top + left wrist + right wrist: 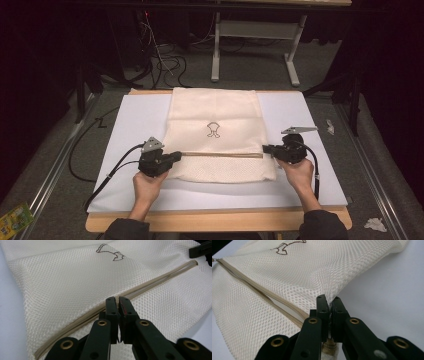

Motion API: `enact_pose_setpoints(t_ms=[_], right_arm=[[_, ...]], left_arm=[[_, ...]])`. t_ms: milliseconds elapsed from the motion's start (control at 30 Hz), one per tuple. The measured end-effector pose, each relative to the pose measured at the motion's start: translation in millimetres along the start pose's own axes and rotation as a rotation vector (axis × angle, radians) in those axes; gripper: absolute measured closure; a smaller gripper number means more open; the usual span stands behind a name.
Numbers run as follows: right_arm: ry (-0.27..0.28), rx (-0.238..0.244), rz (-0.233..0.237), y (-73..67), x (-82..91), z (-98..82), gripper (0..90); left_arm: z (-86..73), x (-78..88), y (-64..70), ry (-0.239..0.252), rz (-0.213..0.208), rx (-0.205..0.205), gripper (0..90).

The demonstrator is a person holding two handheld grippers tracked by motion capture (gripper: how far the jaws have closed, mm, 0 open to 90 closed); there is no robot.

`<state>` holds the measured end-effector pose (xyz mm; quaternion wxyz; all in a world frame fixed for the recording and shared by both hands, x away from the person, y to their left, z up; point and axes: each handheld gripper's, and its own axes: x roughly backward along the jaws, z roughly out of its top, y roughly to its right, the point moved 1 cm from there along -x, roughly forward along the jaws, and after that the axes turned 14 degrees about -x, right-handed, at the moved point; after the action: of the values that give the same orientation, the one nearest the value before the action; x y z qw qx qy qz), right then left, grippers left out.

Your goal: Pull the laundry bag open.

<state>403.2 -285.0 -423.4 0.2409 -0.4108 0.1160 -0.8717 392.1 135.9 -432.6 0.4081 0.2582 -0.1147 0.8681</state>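
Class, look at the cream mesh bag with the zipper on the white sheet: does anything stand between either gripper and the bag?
Nothing visible does. The left gripper is shut at the zipper of the mesh bag, and the right gripper is shut on the bag's edge at the zipper's other end. The white sheet around them is bare.

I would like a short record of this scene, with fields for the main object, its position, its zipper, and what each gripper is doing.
object: cream mesh bag with a small dark outline drawing
position: flat on the white board, which lies on the wooden table
zipper: beige zipper, runs across the bag near its front edge
left gripper: shut on the mesh at the zipper's left end
right gripper: shut on the bag's edge at the zipper's right end
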Motion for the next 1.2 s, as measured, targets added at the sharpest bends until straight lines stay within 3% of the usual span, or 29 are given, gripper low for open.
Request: enact_pose_setpoints(t_ms=[100, 1200], right_arm=[[0.006, -0.007, -0.002, 2.7, 0.7, 0.7, 88.4], [0.023, -0.019, -0.022, 9.2, 6.3, 9.0, 88.4]], left_arm=[[-0.9, 1.8, -2.9, 0.006, -0.005, 0.015, 87.3], [-5.7, 16.1, -20.0, -0.001, 0.044, 0.028, 87.3]])
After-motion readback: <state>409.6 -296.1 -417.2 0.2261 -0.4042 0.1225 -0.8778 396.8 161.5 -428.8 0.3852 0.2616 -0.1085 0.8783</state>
